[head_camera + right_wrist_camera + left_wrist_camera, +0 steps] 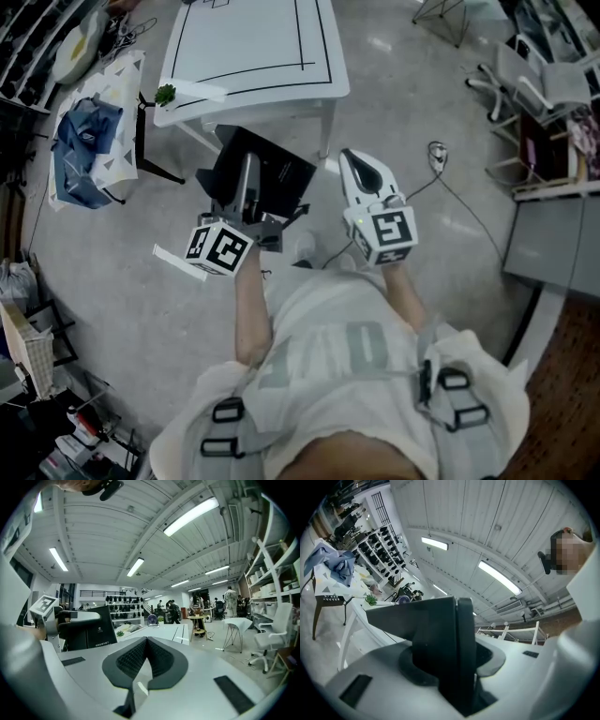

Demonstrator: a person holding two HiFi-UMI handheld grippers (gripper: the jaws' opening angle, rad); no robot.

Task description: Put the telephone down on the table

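Note:
The telephone (272, 173) is a flat black slab, held in the air below the white table (253, 56). My left gripper (247, 178) is shut on it, and in the left gripper view the telephone (440, 634) stands edge-on between the jaws of the left gripper (457, 677). To its right my right gripper (354, 161) hangs over the floor. In the right gripper view the right gripper (146, 641) has its pads together with nothing between them. That view also has the telephone (89, 627) at the left and the white table (164, 632) ahead.
A small green plant (166, 94) sits at the table's near left corner. A side table with a blue cloth (84, 141) stands to the left. A cable (441, 164) lies on the floor at the right, near office chairs (544, 84) and a grey cabinet (553, 244).

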